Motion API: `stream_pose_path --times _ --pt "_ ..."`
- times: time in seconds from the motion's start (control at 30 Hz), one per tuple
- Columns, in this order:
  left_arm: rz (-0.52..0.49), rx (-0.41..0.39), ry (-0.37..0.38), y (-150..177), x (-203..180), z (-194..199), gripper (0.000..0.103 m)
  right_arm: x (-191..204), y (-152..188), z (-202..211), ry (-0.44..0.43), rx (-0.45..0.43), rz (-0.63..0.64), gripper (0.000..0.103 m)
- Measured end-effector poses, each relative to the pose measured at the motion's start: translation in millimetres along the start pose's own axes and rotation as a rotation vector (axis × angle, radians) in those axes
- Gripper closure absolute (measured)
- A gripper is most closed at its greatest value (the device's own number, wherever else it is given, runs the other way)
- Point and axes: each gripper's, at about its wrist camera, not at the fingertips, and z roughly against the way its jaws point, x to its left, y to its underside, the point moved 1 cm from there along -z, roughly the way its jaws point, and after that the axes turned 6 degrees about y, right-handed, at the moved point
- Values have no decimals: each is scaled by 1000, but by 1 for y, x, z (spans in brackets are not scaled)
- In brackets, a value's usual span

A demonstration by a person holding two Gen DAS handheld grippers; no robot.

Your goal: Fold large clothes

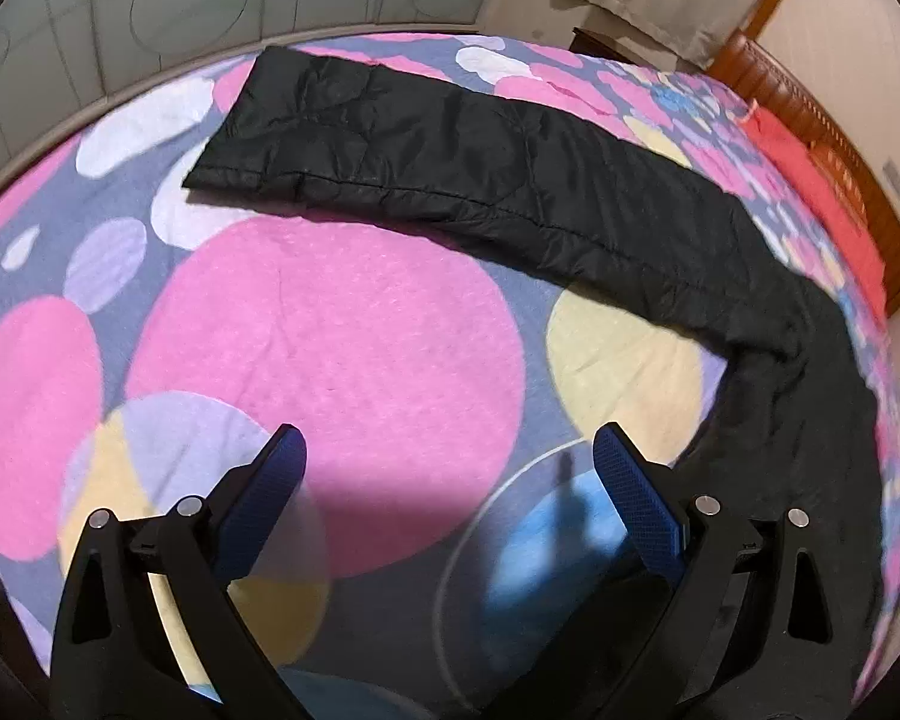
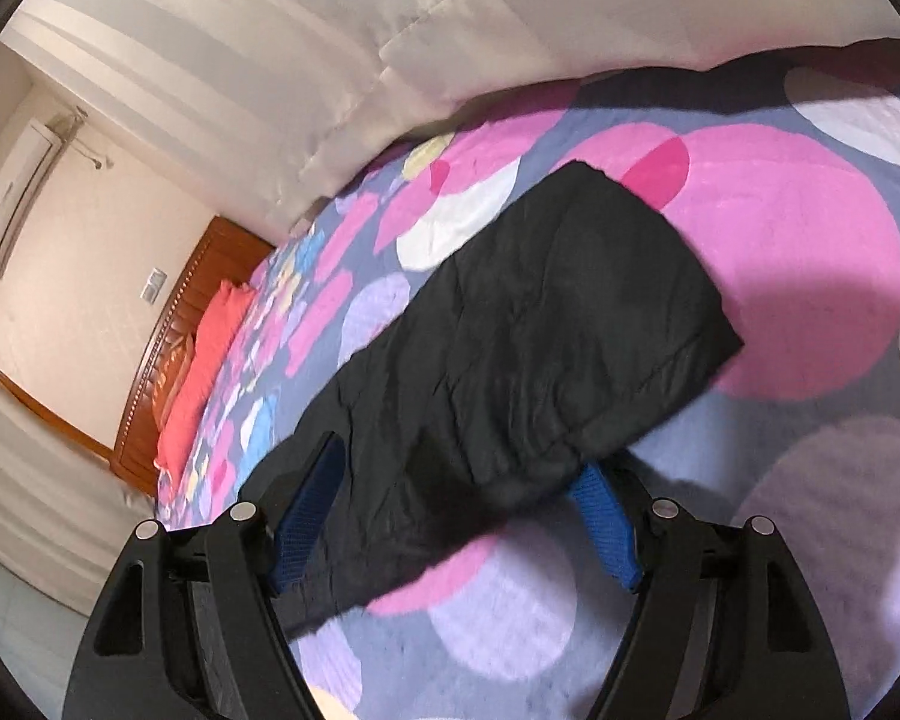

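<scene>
Overall: a black garment [image 1: 450, 168] is laid out long and narrow on a bedspread [image 1: 330, 330] printed with pink, lilac, yellow and blue circles.

Left gripper [image 1: 450, 450]: released; its blue pads are held wide apart, and only bare bedspread is seen between them.

Garment, from the left gripper: it is found well ahead of the fingertips, as a band across the view. Its squared end is ahead and to the left. The rest is curved round to the right and brought back down past the right-hand finger, apart from it.

Right gripper [image 2: 459, 462]: clenched on the garment [image 2: 540, 330]. The gap between the pads is filled by black cloth. The left-hand pad is met by the cloth's edge, and the tip of the right-hand pad is covered by a fold.

Garment, from the right gripper: it is stretched away from the fingertips, ahead and to the right, and ended in a squared edge lying flat on the bedspread [image 2: 780, 240]. A shorter part is trailed back beside the left-hand finger.

Cloth surface: quilted stitching and shallow creases are seen along its length.

Red pillow [image 2: 210, 348]: far ahead and to the left of the right gripper, against a wooden headboard [image 2: 168, 324]; from the left gripper the pillow [image 1: 810, 180] and headboard [image 1: 810, 102] are seen far ahead to the right.

Pale curtain [image 2: 270, 30]: hung beyond the bed's far edge, ahead of both grippers.
</scene>
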Motion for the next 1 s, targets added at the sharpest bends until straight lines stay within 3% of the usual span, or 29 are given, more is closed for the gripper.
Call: stream_pose_path --times 0.03,0.17,0.3,0.47,0.6,0.77,1.0 --pt "-24 -3 -25 2 -1 1 6 -1 -2 0 2 -7 3 31" --pt "-77 -14 -72 5 -1 0 6 -11 -9 -7 35 -13 -9 71" --pt "-122 -24 -123 9 0 -3 6 -8 -17 -4 25 -14 9 88" --pt "-148 -40 -171 12 7 -4 6 46 -9 19 3 -118 193 90" --pt "-175 -61 -194 15 7 -4 6 116 23 37 -63 -144 397 90" --pt "-180 -83 -197 15 8 -8 6 199 83 42 -165 -121 618 90" --pt "-180 -97 -189 14 9 -10 6 293 185 28 -290 -24 862 90"
